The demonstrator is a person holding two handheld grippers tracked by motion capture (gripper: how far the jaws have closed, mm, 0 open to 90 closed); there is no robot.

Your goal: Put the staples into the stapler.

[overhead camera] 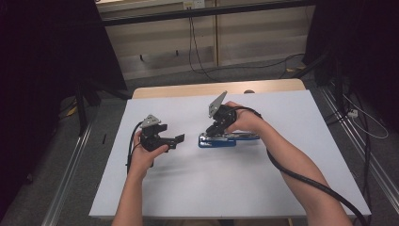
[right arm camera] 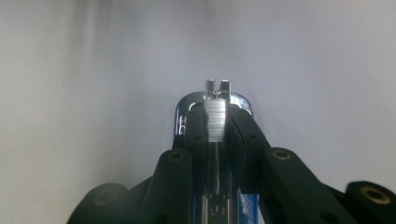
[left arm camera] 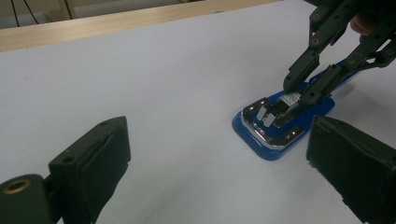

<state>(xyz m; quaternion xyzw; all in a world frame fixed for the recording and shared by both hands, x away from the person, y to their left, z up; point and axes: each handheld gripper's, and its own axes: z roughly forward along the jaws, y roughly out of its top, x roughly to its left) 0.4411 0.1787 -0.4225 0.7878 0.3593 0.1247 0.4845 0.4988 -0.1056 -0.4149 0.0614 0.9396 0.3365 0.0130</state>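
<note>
A blue stapler lies flat near the middle of the white table, with its chrome magazine exposed. My right gripper tilts down over the front end of the stapler. Its jaws are shut on a ribbed silver staple strip that sits in the magazine, just behind the chrome nose. In the left gripper view the right gripper pinches this strip. My left gripper hovers to the left of the stapler. It is open, with nothing between its jaws.
The wooden far edge of the table runs behind the white sheet. Black cables trail from both grippers over the forearms. Off the table, a floor rail stands at the left and cables lie at the right.
</note>
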